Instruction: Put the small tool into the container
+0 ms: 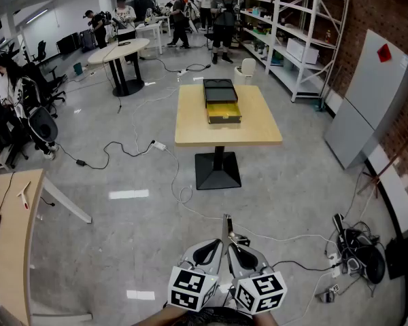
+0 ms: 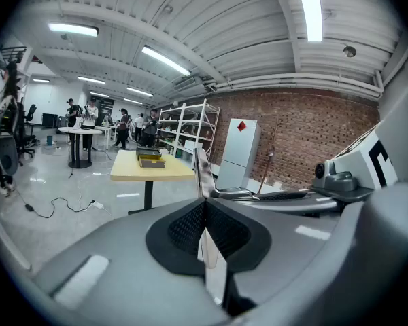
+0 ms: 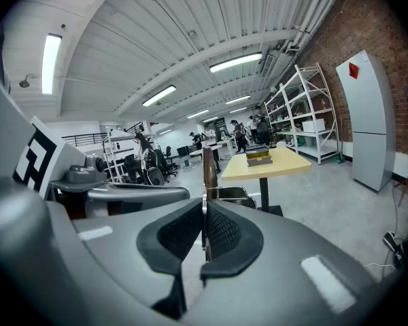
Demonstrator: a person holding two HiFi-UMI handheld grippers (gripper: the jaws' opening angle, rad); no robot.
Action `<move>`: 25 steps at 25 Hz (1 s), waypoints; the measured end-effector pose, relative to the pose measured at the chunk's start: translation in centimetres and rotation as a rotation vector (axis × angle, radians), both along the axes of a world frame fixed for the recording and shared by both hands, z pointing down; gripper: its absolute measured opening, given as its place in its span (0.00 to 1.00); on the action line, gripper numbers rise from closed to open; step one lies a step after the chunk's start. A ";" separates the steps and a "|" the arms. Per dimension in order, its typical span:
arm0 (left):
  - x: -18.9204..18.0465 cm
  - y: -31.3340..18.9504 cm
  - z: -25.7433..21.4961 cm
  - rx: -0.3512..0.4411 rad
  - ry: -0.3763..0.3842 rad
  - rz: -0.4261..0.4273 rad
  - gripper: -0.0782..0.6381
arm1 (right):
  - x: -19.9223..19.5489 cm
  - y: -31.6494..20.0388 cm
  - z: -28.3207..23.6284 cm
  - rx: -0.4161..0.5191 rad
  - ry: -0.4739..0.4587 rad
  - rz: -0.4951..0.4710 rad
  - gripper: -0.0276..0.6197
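Small tool (image 1: 226, 227) in your tongs, well apart from the table (image 1: 258, 131).
Your left tongs (image 1: 219, 244) and right tongs (image 1: 234, 247), side by side, both clamp it; container (image 1: 222, 102) sits mid-table toward the far edge.

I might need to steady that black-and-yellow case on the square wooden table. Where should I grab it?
Probably the yellow front wall of the black-and-yellow case, coming from the square wooden table's near edge: that wall faces us unobstructed, while the black half, seemingly an open lid, lies flat behind it.
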State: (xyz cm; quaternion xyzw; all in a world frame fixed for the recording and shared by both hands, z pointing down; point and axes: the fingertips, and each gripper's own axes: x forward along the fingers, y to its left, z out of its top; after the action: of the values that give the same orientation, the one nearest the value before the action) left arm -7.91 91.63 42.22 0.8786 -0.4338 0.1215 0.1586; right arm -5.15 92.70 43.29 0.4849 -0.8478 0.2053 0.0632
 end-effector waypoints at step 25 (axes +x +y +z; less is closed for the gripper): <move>-15.3 -2.6 0.7 -0.020 0.034 0.082 0.12 | -15.7 -3.3 -0.4 0.013 0.080 0.047 0.06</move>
State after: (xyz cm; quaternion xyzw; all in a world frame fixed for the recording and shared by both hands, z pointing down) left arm -23.26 88.98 42.97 0.8959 -0.3934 0.1174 0.1696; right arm -20.87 89.45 42.88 0.5128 -0.8343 0.1819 0.0891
